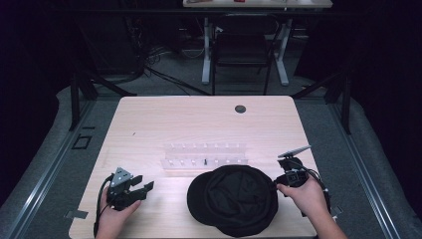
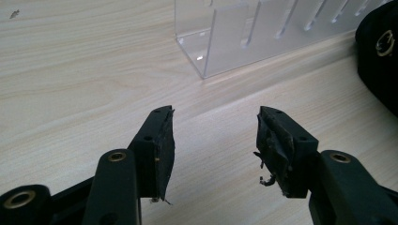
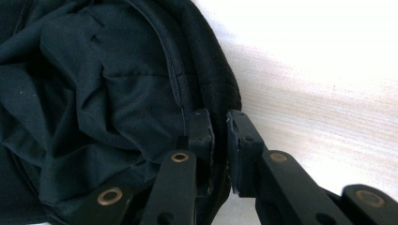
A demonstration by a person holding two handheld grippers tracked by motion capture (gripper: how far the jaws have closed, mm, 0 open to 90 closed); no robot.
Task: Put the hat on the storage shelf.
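**Cap rim pinched at the right edge; left side free**

The soft black fabric cap (image 1: 233, 199) lies upside down on the pale wooden table (image 1: 149, 119), at the near middle of it, with its hollow lining facing up and its brim toward my left. Its longer axis runs left to right, between my two hands.

My right gripper (image 1: 284, 179) is at the cap's right edge. In the right gripper view the jaws are nearly pressed together, with the stitched rim of the cap (image 3: 206, 79) caught between them: one jaw inside the lining, the other outside.

My left gripper (image 2: 213, 140) rests on the table well apart from the cap, to its left. Its jaws are spread wide and hold nothing; the brim lies ahead and to the right of them.

Beyond the cap stands a clear acrylic slotted rack (image 1: 205, 155), apart from both grippers.

I judge that any lift pivots on the right-hand pinch, so the left side will sag.
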